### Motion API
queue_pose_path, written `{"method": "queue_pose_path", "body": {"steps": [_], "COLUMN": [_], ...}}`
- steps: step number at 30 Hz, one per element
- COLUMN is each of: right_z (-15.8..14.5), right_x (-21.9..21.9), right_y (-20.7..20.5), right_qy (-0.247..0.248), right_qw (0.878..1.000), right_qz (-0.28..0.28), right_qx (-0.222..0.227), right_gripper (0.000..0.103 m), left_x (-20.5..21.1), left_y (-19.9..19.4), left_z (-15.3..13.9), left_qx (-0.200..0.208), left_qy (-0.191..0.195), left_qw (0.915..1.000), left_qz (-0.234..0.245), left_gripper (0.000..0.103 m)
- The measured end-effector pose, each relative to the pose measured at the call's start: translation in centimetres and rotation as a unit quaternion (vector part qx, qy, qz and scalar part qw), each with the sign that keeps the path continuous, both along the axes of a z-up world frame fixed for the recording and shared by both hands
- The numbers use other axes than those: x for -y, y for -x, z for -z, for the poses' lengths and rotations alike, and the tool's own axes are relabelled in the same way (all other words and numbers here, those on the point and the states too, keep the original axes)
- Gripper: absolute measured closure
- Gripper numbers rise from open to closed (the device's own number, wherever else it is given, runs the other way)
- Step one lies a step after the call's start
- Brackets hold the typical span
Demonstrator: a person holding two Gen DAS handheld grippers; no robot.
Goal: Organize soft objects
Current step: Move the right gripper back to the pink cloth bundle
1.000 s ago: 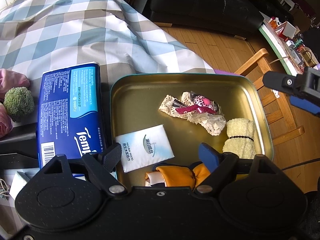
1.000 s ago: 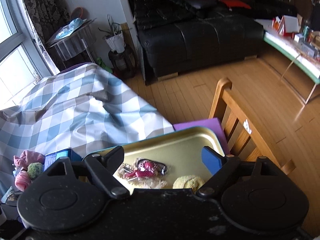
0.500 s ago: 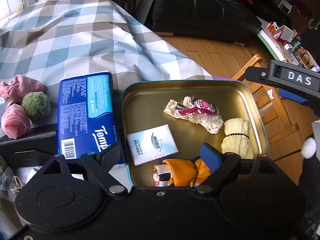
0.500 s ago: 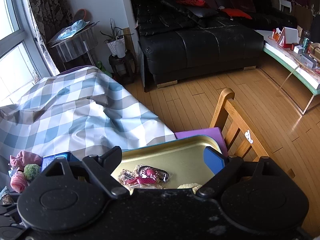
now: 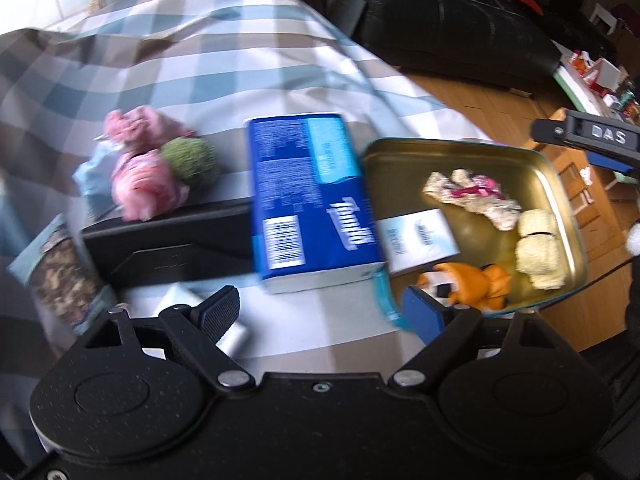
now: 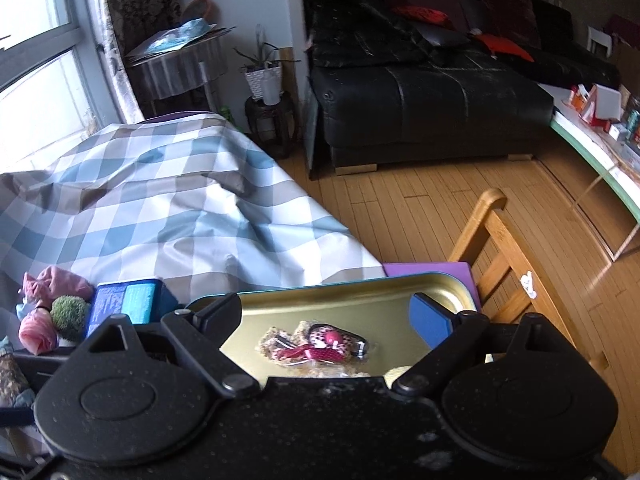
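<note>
A gold tin tray holds a lace bow piece, a cream towel roll, a white tissue pack and an orange plush. A blue tissue pack lies left of the tray. Two pink cloth bundles and a green fuzzy ball lie further left. My left gripper is open and empty, near the blue pack's front edge. My right gripper is open and empty above the tray; its finger shows in the left wrist view.
The checked cloth covers the table. A black flat box and a patterned pouch lie at the left. A wooden chair stands by the tray's right side. A black sofa is beyond.
The left gripper has swung left and pulled back, so the pink bundles, green ball and black box now sit nearer the middle. The right gripper has lifted slightly. Both stay open.
</note>
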State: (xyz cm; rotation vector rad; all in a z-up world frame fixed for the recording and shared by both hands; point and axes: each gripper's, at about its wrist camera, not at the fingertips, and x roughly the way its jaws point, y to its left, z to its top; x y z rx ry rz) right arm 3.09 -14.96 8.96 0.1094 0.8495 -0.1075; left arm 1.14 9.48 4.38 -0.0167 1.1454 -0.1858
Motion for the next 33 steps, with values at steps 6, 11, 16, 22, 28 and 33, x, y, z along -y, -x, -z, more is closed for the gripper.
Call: {"method": "queue_pose_path", "body": {"steps": [6,11,16,22,28,33], "right_z": [0.8,2.1,2.5,1.7,0.9,0.3], "right_x": [-3.9,-7.1,-9.9,-13.6,-17.5,-20.4], "right_y": [1.2,2.9,4.2,4.1,2.2,1.0], "right_qy": [0.015,0.017,0.016,0.013,0.006,0.010], "right_qw": [0.998,0.995,0.991,0.986,0.984,0.983], "right_qz": [-0.053,-0.100,-0.134,-0.162,-0.177,-0.183], "right_qx": [0.005,0.003,0.011,0.019,0.016,0.023], "right_gripper": [0.012,0.012,0.012,0.012,0.012,0.012], "left_x": [-5.9,-10.4,-14.1,-16.7,-17.4,-17.5], "left_y": [-0.5,-1.6,-3.3,-6.1,-8.6,-9.1], "left_z": [-1.0,-2.3,-3.2,-4.2,-3.9,-3.0], "left_qx": [0.010,0.024,0.031,0.037,0.030,0.030], "left_qy": [-0.022,-0.027,-0.016,-0.015,0.006,0.037], "left_qw": [0.9983,0.9946,0.9908,0.9881,0.9890,0.9887], "left_qz": [-0.053,-0.097,-0.131,-0.149,-0.144,-0.142], "left_gripper": [0.018,0.018,0.018,0.018,0.018,0.018]}}
